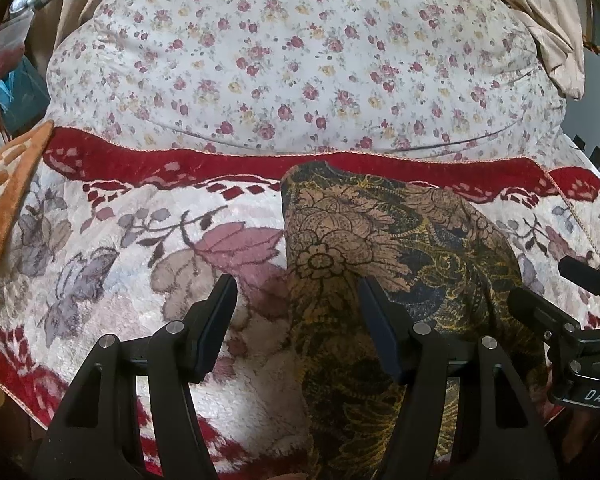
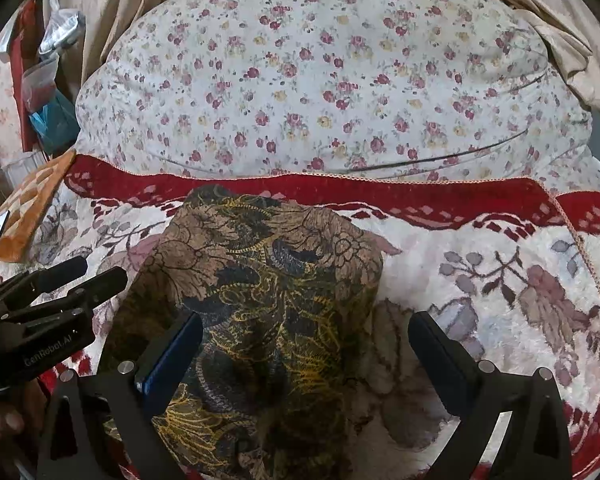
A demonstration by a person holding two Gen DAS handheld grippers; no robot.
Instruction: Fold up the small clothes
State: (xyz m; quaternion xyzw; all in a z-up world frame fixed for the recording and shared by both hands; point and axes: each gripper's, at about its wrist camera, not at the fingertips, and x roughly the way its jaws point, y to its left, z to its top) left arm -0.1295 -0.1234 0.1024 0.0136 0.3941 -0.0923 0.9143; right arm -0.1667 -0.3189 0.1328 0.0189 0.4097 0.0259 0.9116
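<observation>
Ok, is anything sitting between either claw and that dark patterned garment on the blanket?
Nothing visible. The patterned garment lies bare on the floral blanket. The left claw straddles its left edge and the right claw its right edge, both open. The orange towel lies well off to the left.

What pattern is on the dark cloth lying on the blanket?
Tan flowers with yellow swirls on a dark ground cover the cloth, clearest in the right wrist view.
</observation>
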